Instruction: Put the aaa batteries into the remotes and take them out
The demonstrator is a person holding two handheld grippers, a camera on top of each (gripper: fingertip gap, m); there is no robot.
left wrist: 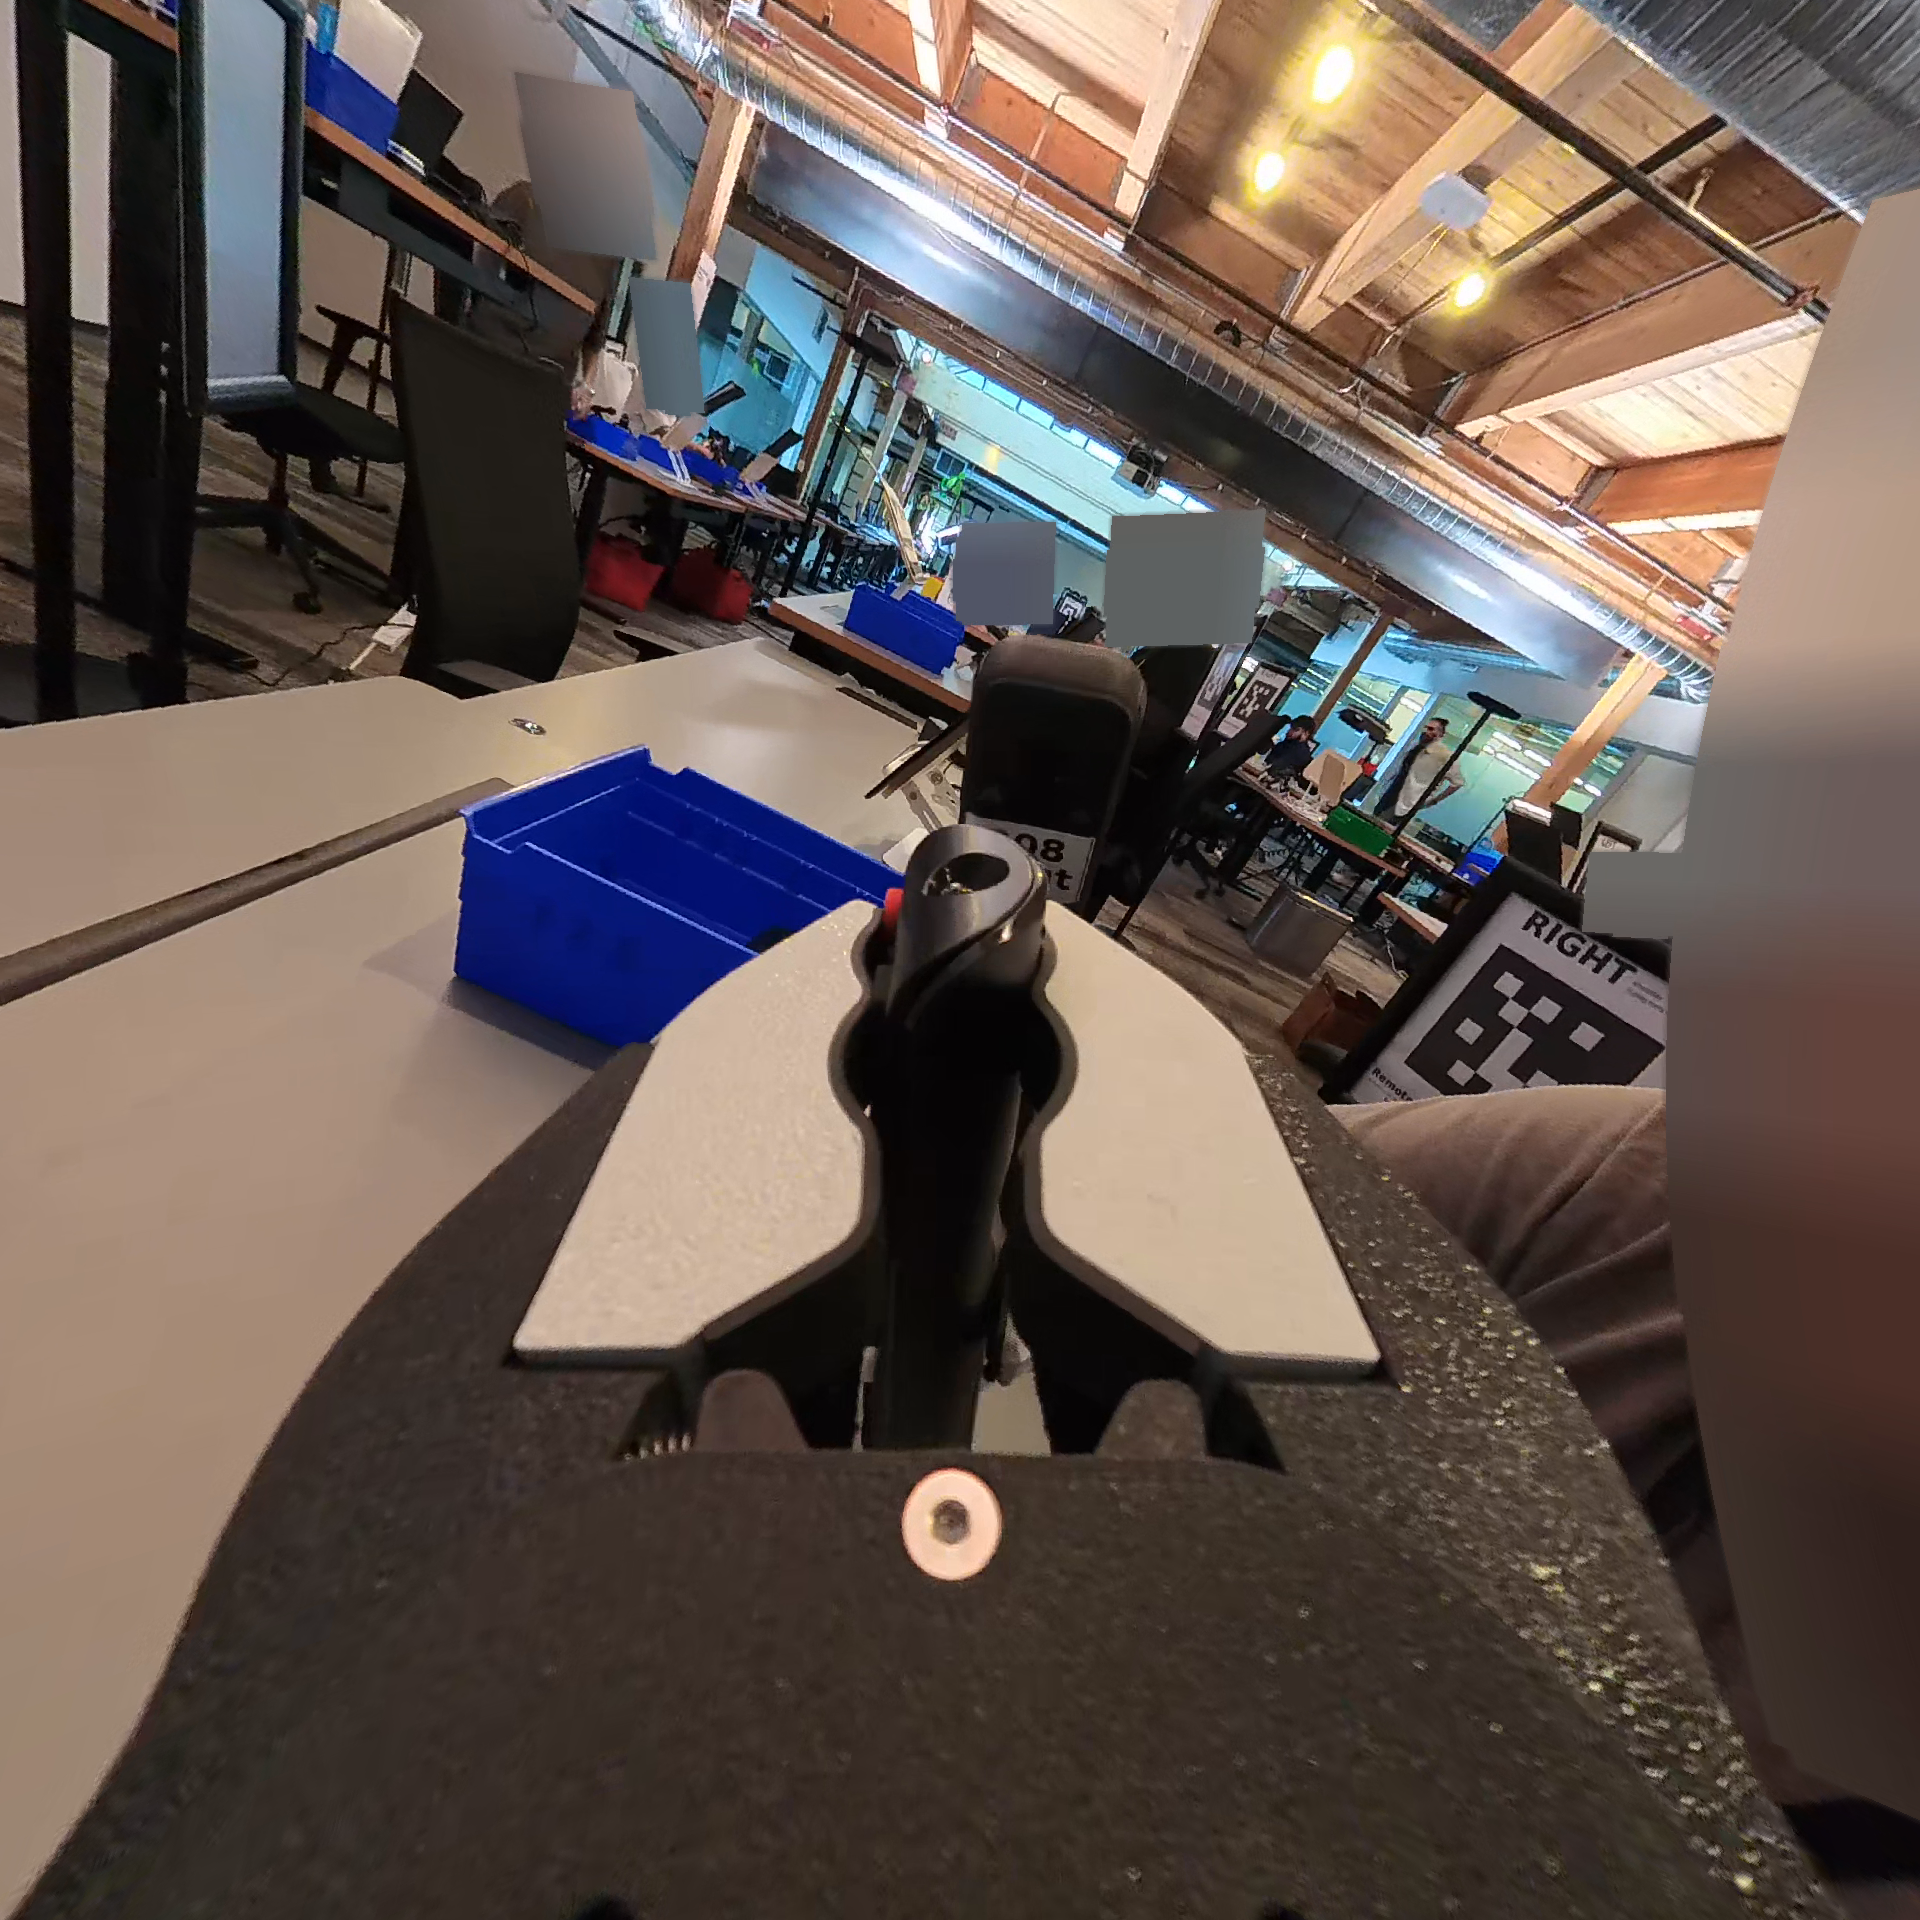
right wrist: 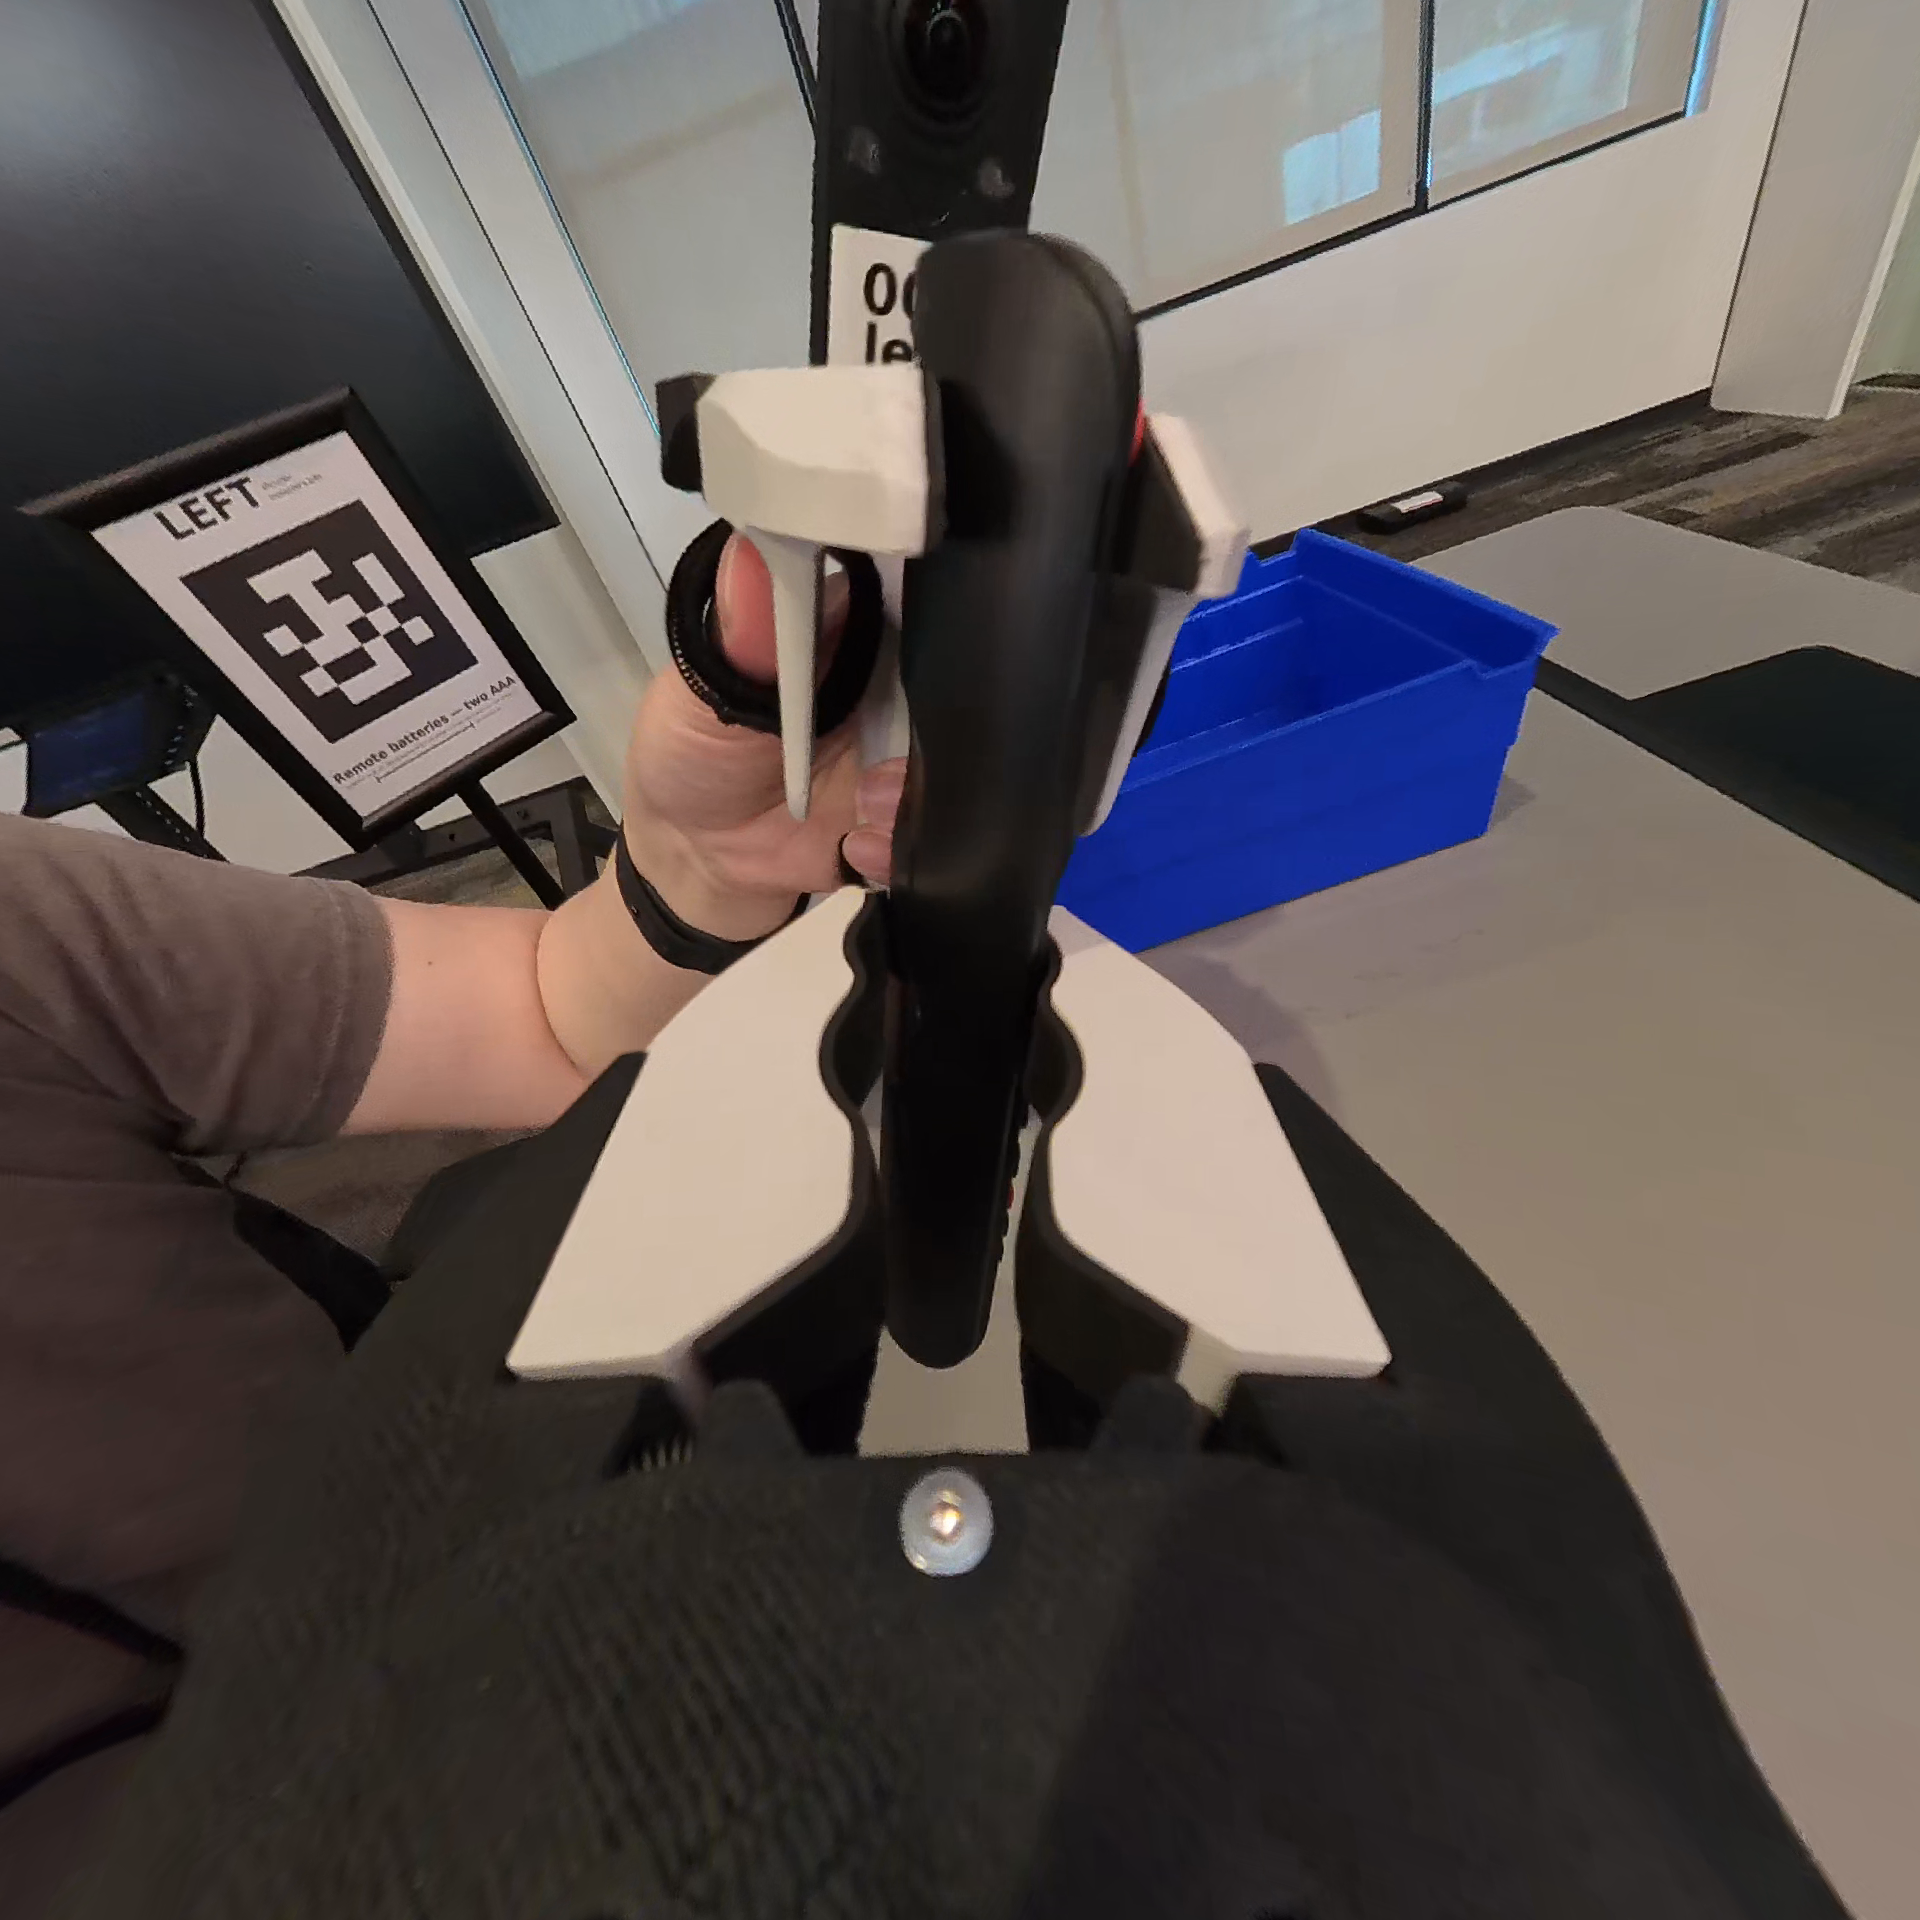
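Above the grey table point(right wrist: 1558, 1091), in front of the blue bin point(right wrist: 1351, 748), one black remote point(right wrist: 997, 727) is being held by both grippers at once. Its long axis is being kept in line with the right gripper point(right wrist: 961, 1039), whose jaws are being pressed narrowly against its lower half; the upper half is being clamped crosswise by the left gripper point(left wrist: 951, 997), worked by a hand point(right wrist: 717, 790). No batteries are being shown. Printed marker signs and stickers are being left unquoted; no brand is being made out.
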